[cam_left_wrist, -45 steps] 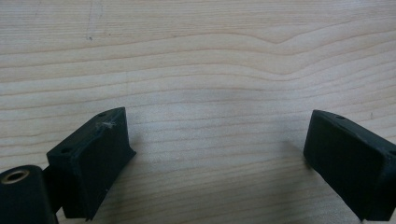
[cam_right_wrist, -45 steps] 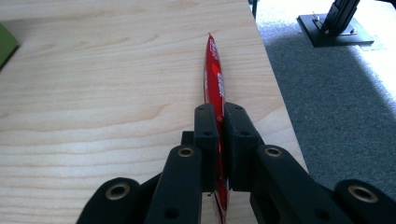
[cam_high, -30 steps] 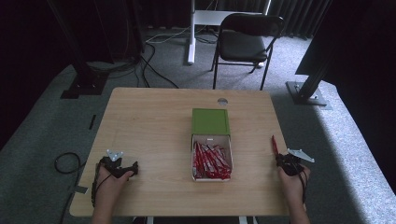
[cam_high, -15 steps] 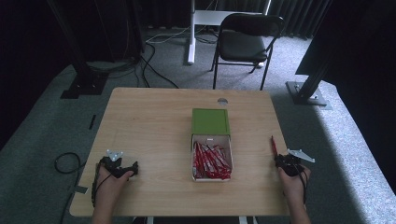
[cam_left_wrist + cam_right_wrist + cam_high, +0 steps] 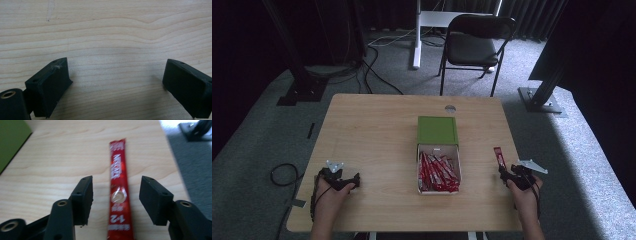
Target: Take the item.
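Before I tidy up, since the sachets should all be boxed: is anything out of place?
Yes. One red sachet lies alone on the table near its right edge, between the open jaws of the right gripper, apart from the rest in the white box.

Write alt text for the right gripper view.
A red Nescafé stick sachet lies lengthwise on the wooden table, between the open black jaws of the right gripper, neither jaw touching it. A green box lid shows at upper left.
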